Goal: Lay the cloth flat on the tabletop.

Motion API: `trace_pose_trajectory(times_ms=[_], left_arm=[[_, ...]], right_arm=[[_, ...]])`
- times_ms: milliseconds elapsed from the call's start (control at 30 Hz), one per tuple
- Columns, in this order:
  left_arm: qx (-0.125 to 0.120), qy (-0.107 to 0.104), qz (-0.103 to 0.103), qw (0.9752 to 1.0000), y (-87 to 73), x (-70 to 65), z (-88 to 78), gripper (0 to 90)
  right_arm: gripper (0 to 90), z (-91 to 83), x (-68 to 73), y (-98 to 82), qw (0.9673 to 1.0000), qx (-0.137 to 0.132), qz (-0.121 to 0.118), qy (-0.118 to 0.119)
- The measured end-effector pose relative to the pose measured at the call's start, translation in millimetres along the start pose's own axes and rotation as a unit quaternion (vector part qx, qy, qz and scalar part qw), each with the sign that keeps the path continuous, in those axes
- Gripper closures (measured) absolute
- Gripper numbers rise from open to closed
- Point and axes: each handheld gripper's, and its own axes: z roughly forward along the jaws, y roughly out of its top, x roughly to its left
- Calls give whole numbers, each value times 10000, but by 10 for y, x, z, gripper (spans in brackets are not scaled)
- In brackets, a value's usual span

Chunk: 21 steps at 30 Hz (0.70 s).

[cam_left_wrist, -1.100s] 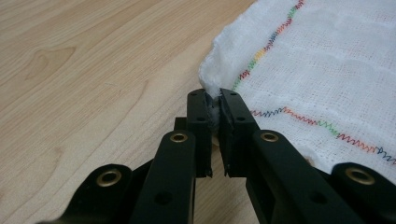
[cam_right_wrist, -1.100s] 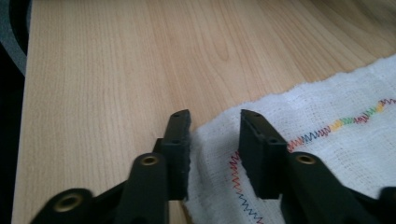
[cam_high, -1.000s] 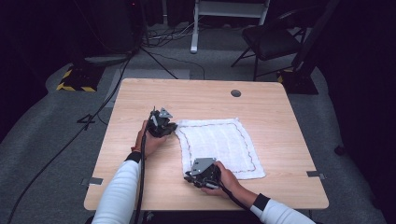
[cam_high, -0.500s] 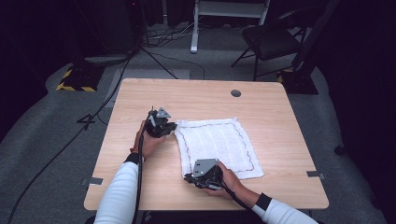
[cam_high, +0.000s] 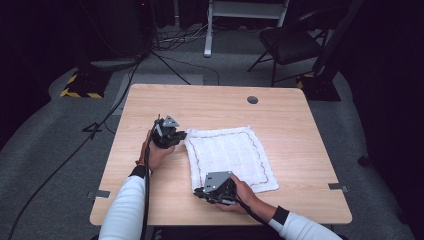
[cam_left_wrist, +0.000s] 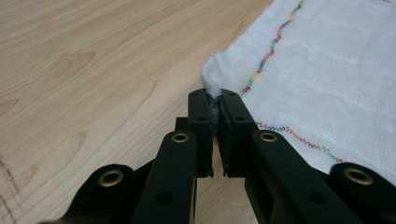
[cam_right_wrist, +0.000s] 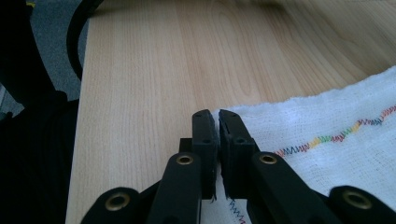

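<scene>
**Two black grippers pinch the near-left edge of a white gauze cloth**

The left gripper (cam_left_wrist: 214, 100) has its flat, matte black jaws pressed together on a corner of the cloth (cam_left_wrist: 327, 70), and a small rounded tuft of white fabric bulges out above the tips. Brass-coloured rivets dot the angular black links behind the jaws. In the high view this gripper (cam_high: 181, 135) sits at the cloth's far-left corner, held in the person's left hand (cam_high: 154, 154).

The right gripper (cam_right_wrist: 213, 122) has its jaws drawn together as well, with the thin hem of the cloth (cam_right_wrist: 327, 154) caught between the tips; the jaws have just been closing on it. From above, the right gripper (cam_high: 200, 191) lies at the cloth's near-left corner, a grey three-cornered plate on top, gripped by the right hand (cam_high: 245, 195).

The cloth (cam_high: 227, 155) is a roughly square sheet of soft, open-weave white gauze with a faint grid texture. A zigzag line of rainbow-coloured stitching runs just inside its border. It lies flat on the middle of the table (cam_high: 300, 125), a pale wooden top with long streaked grain. A small round grey cap (cam_high: 252, 99) is set into the table near its far edge.
</scene>
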Motion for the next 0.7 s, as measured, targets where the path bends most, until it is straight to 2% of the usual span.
trace_pose_trajectory(times_ms=[400,700], left_arm=[[-96,99,-218,9997,-104,98,-145,845],[-158,149,-259,9994,-112,122,-209,845]], right_arm=[[863,71,23,138,9998,-125,-119,68],[864,1,4,192,9995,-289,-129,15]])
